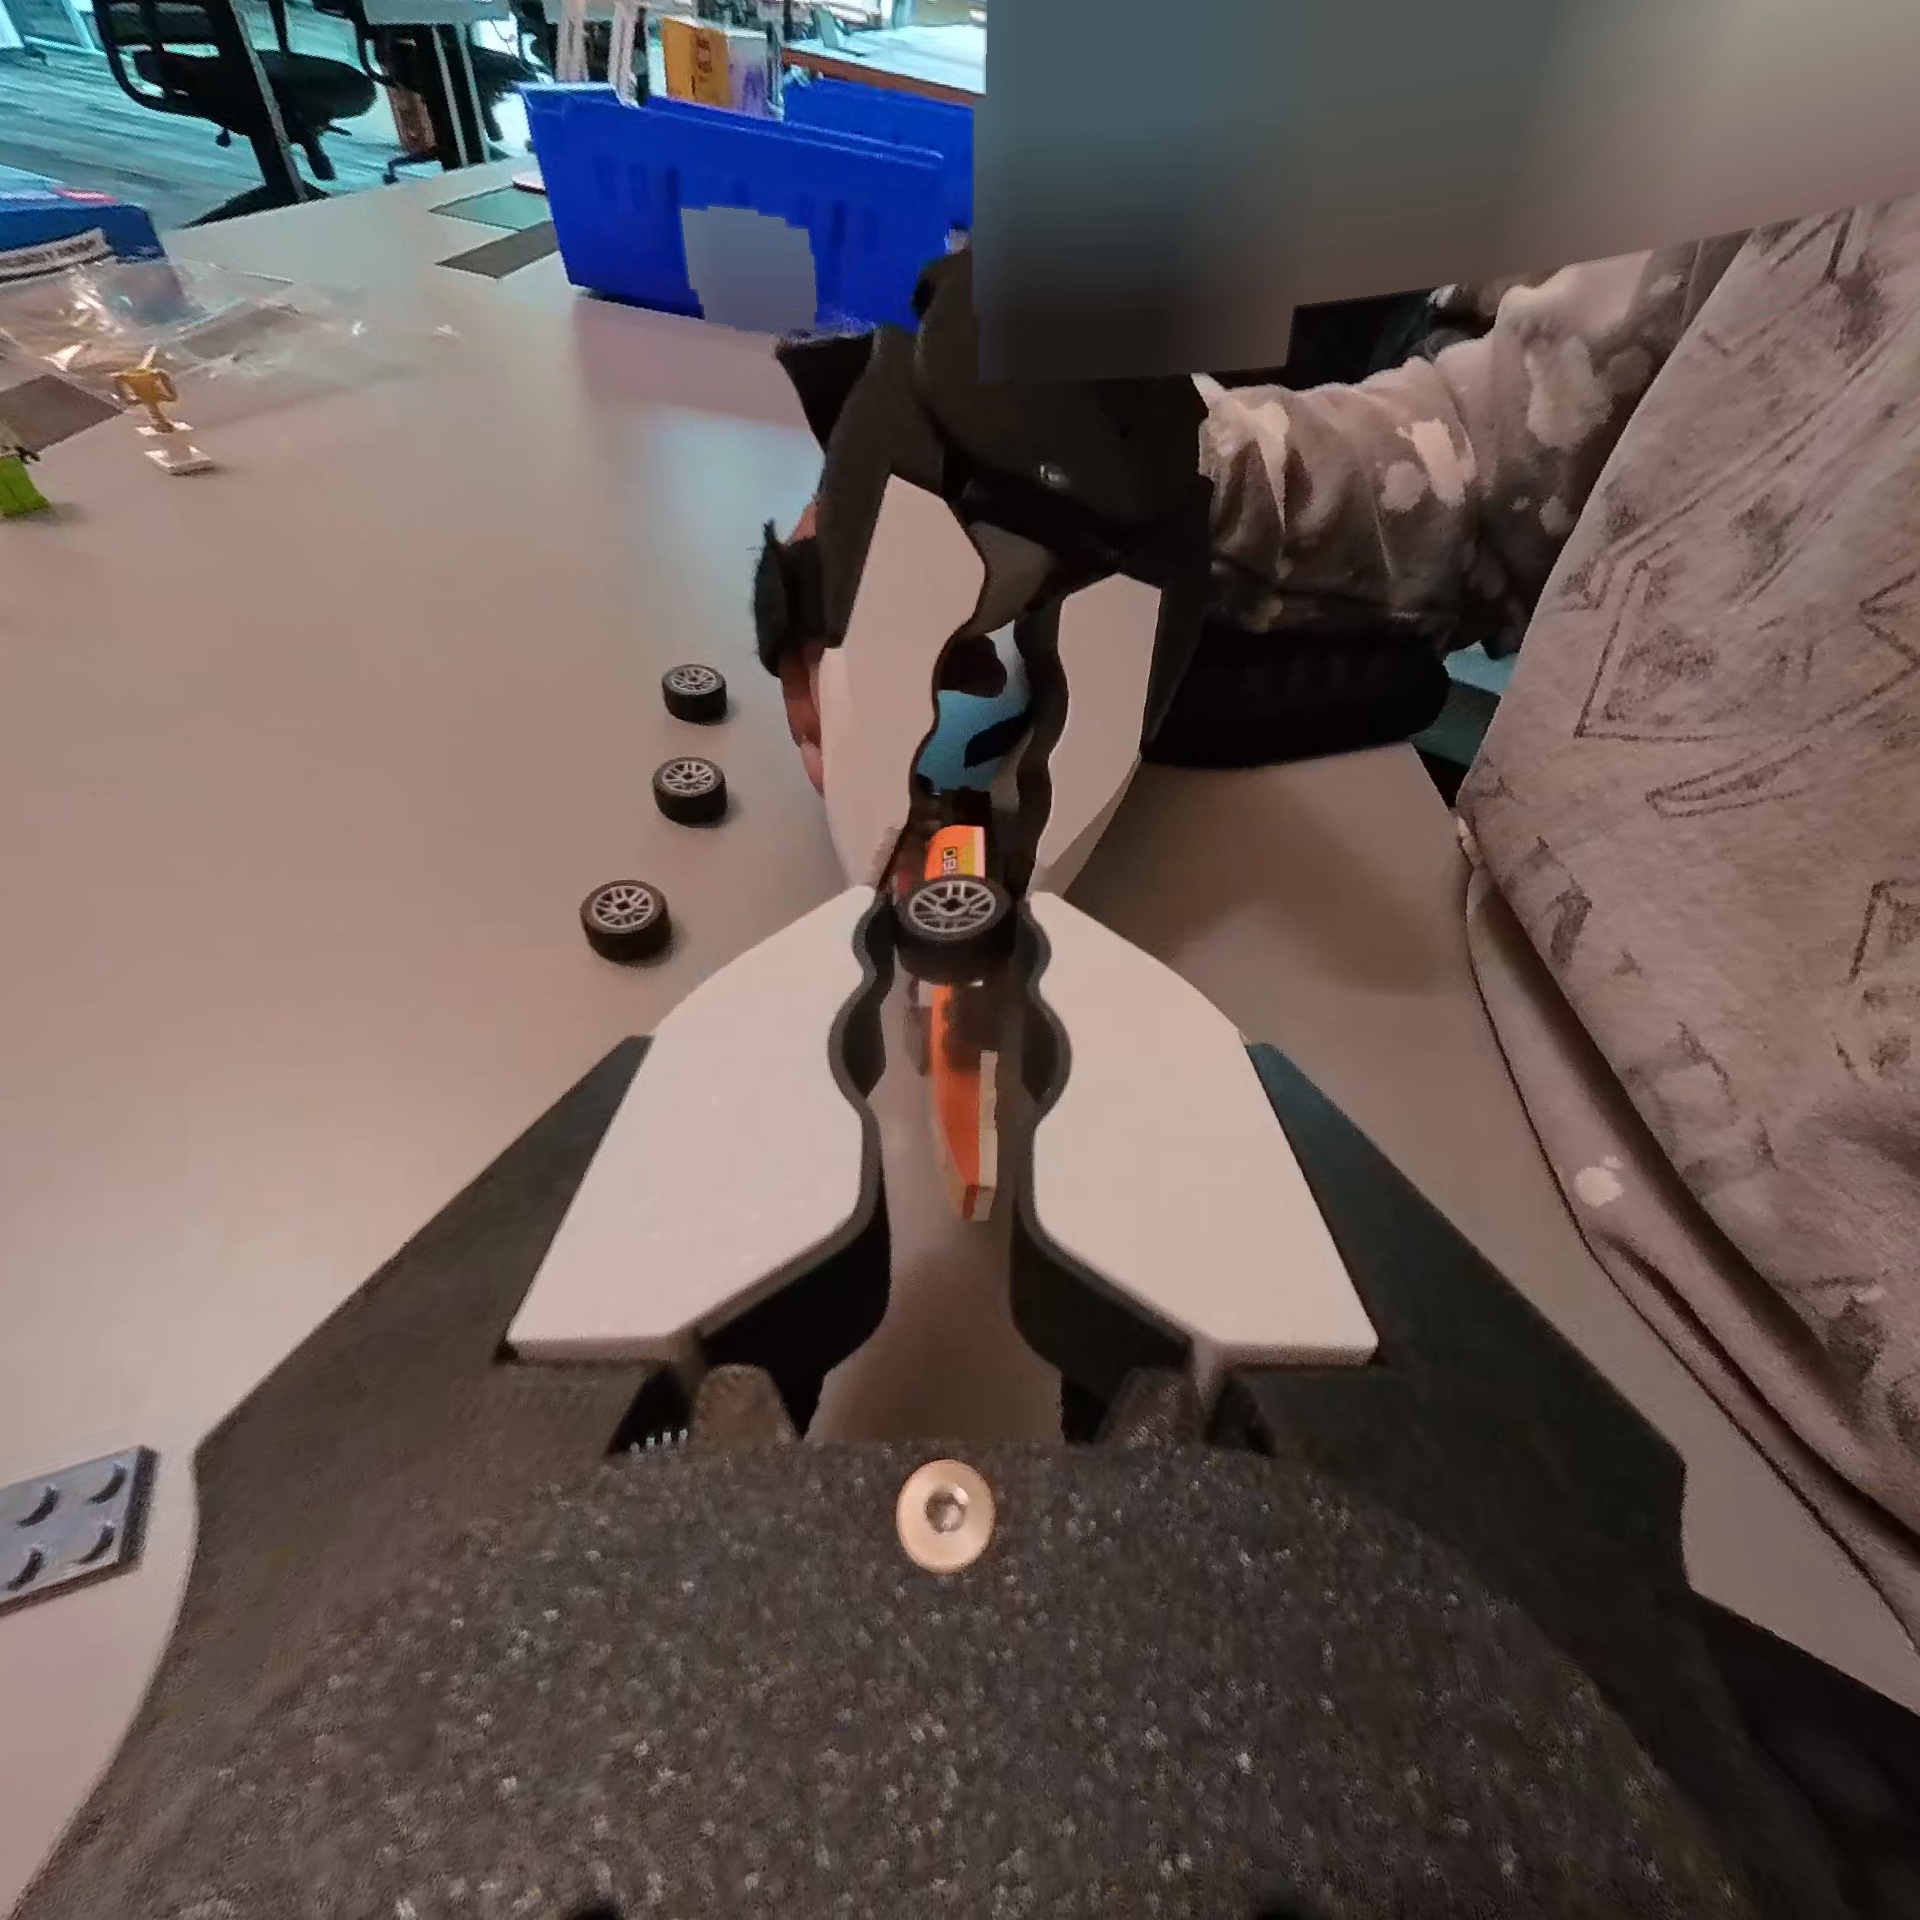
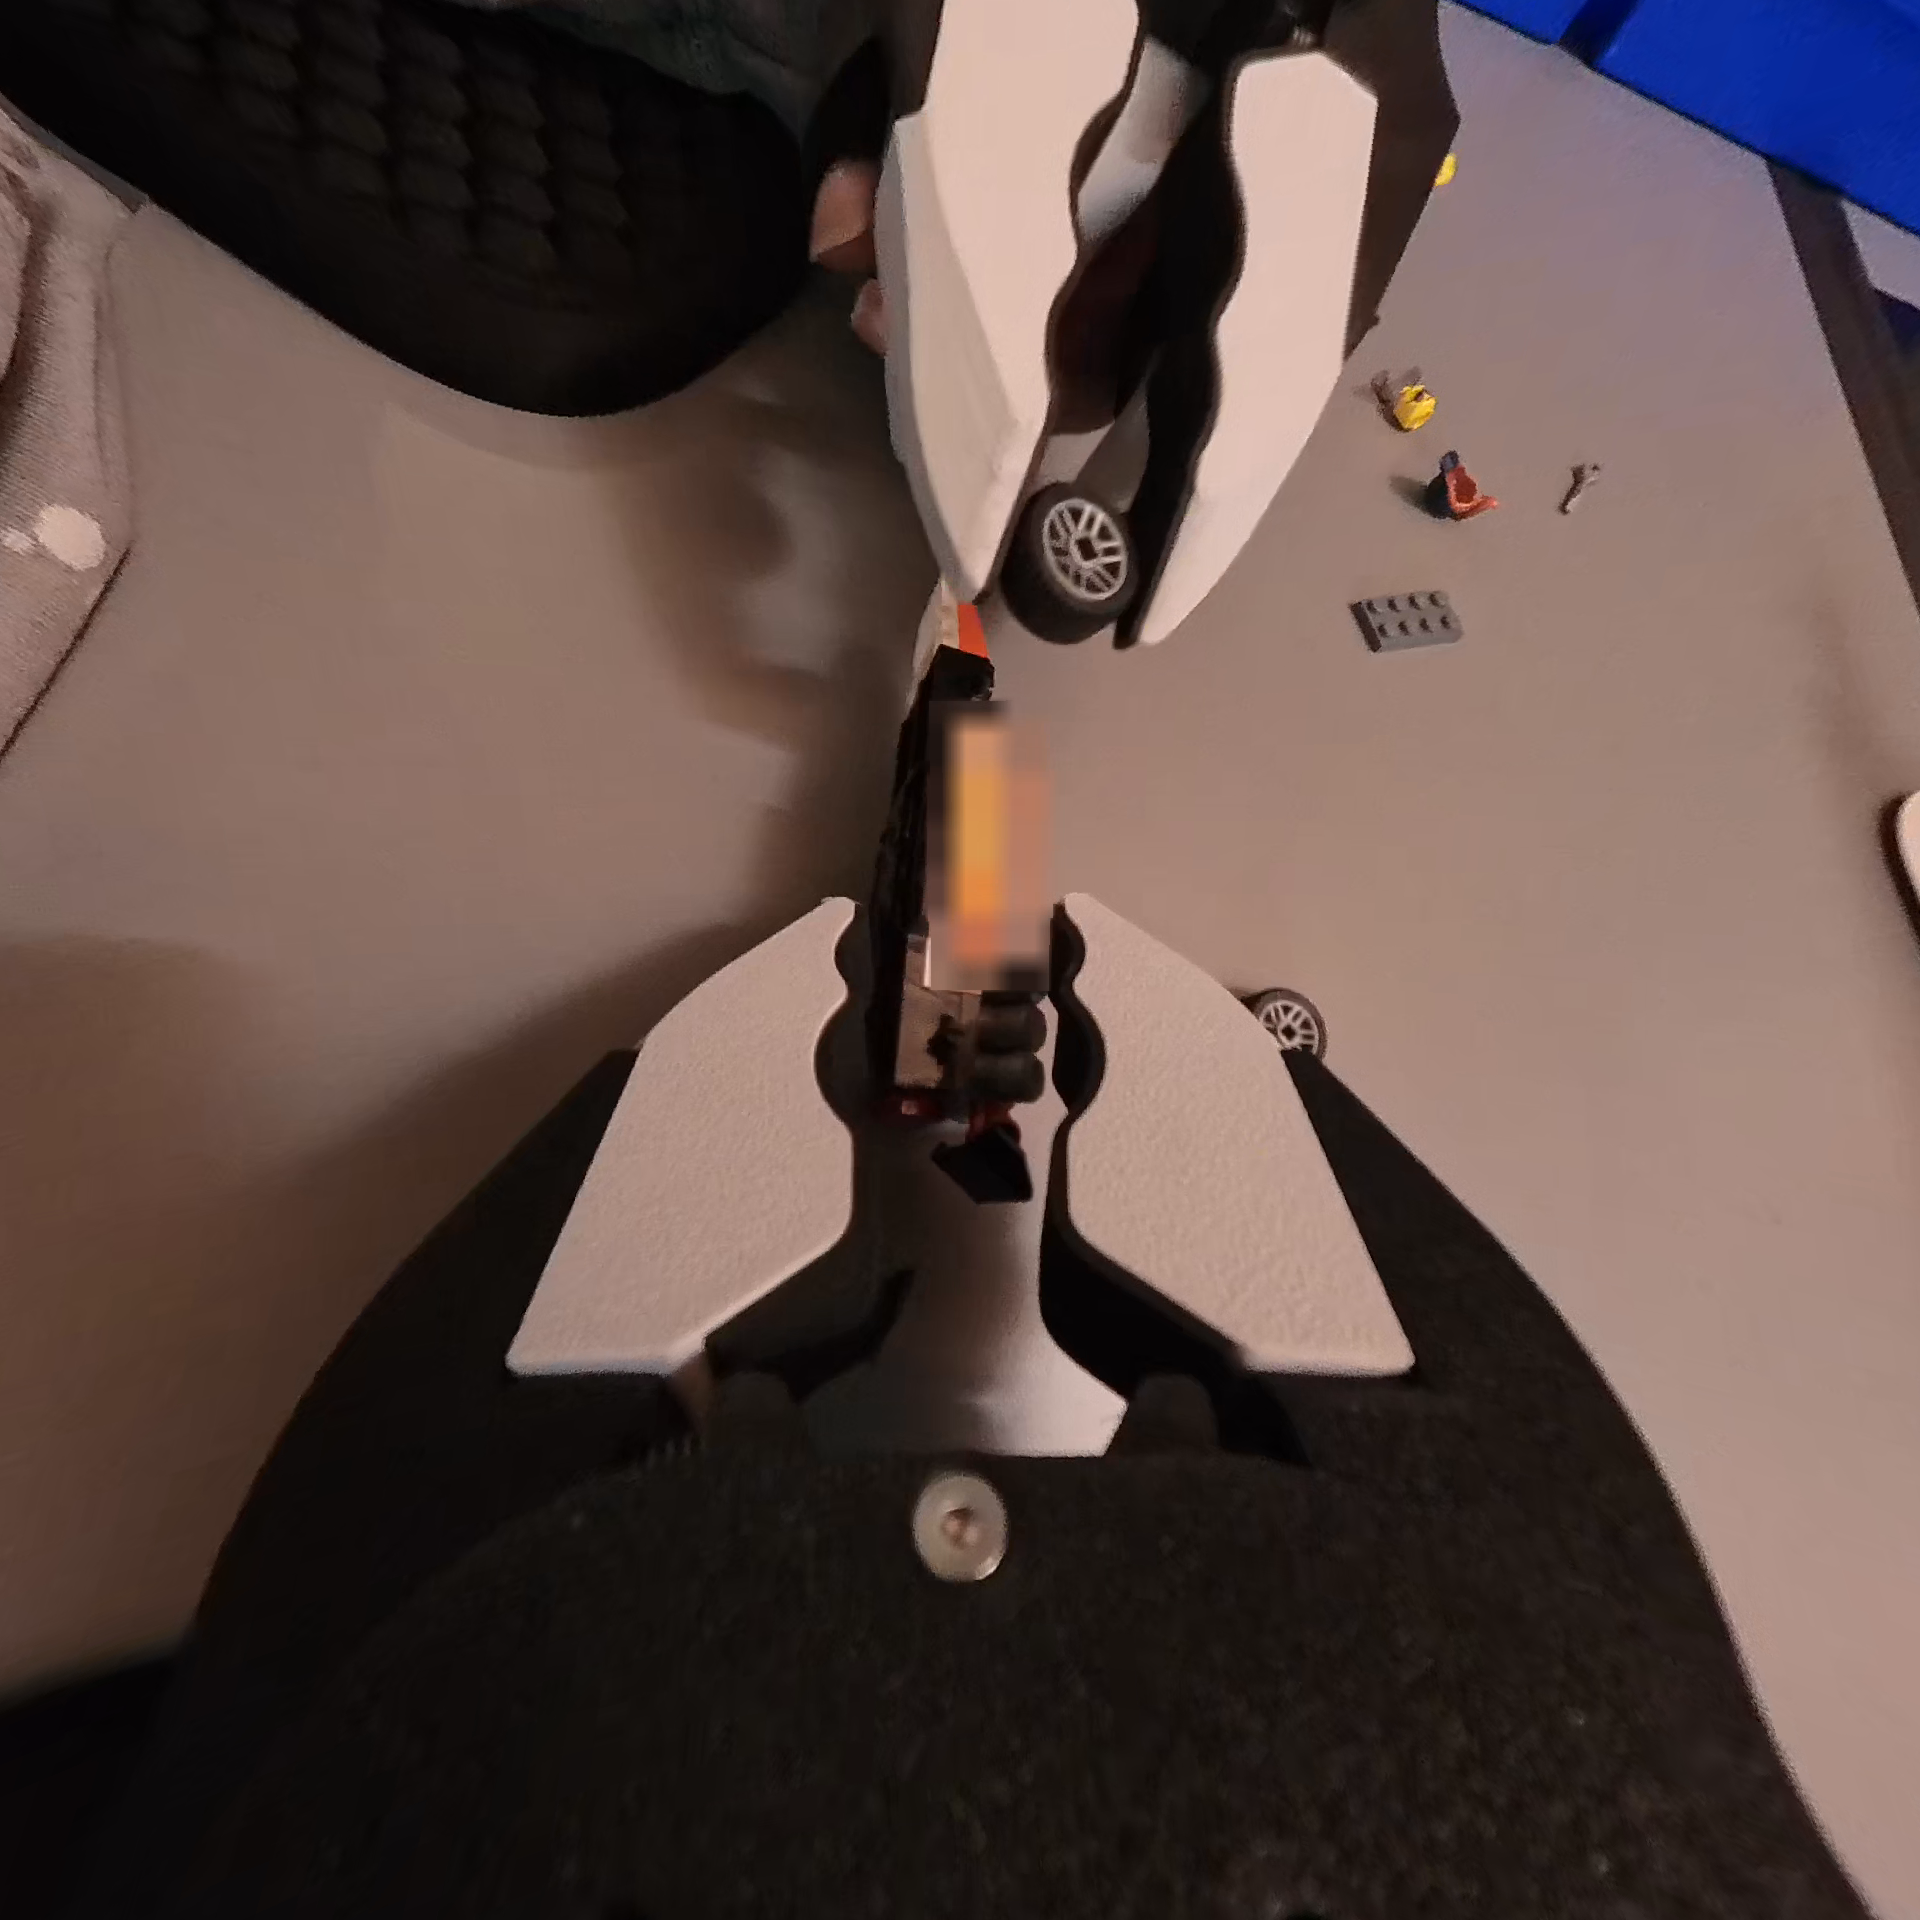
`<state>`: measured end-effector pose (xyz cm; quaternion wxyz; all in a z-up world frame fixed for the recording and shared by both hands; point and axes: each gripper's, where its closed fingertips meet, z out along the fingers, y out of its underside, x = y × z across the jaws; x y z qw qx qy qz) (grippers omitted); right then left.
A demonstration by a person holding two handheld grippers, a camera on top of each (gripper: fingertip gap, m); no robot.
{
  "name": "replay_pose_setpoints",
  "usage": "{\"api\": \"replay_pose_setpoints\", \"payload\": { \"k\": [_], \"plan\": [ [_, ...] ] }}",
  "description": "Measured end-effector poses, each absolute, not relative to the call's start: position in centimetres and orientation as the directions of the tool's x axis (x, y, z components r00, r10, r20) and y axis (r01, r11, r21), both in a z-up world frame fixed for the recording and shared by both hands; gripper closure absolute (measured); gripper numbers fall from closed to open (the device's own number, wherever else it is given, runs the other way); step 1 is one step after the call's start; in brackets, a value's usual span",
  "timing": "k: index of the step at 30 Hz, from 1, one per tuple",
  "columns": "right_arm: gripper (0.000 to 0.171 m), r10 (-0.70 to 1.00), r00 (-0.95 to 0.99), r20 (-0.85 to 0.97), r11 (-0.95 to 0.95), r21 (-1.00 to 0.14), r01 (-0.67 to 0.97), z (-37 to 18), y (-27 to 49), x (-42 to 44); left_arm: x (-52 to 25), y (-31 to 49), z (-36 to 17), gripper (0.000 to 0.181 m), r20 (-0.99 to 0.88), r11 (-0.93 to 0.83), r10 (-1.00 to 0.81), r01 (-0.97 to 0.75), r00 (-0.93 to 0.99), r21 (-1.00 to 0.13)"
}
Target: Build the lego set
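Orange-and-black car body [image 1: 956, 1101] is pinched at one end by the right gripper [image 2: 951, 1023], jaws closed narrow on the dark rear bits, and it's held up off the table [image 1: 416, 727] so the long body points away from that gripper toward the other one. A wheel [image 1: 953, 914] is clamped right at the fingertips of the left gripper [image 1: 953, 925], spokes facing its camera, and it's sat up against the side of the body, touching or close to it — can't be told for sure. Seen from the right wrist, the same wheel [image 2: 1081, 556] is nipped between the far gripper's white fingers [image 2: 966, 312] just past the car's nose.

Three spare wheels [image 1: 681, 790] are lined up on the table ahead and left of the left gripper, well apart from the car. One more wheel [image 2: 1288, 1023] is peeking out just right of the right gripper's finger. Further ahead-right of it, a grey plate [image 2: 1405, 620] and a few small loose parts [image 2: 1455, 488] are scattered. A blue bin [image 1: 727, 208] is parked at the far end, and some clear bags [image 1: 187, 322] are lying far left. A patterned sleeve [image 1: 1403, 499] is seen behind the right gripper.
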<state>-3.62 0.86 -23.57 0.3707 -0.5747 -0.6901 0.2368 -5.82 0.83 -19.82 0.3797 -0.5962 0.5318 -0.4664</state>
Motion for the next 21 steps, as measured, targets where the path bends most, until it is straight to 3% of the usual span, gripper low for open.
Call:
{"api": "replay_pose_setpoints", "payload": {
  "k": [21],
  "plan": [
    [0.144, 0.940, -0.129, 0.316, 0.332, -0.759, 0.561, -23.3, -0.1, -3.9, -5.6, -0.7, -21.8, 0.160, 0.039, -0.015, -0.998, -0.413, -0.050, -0.911]
  ]
}}
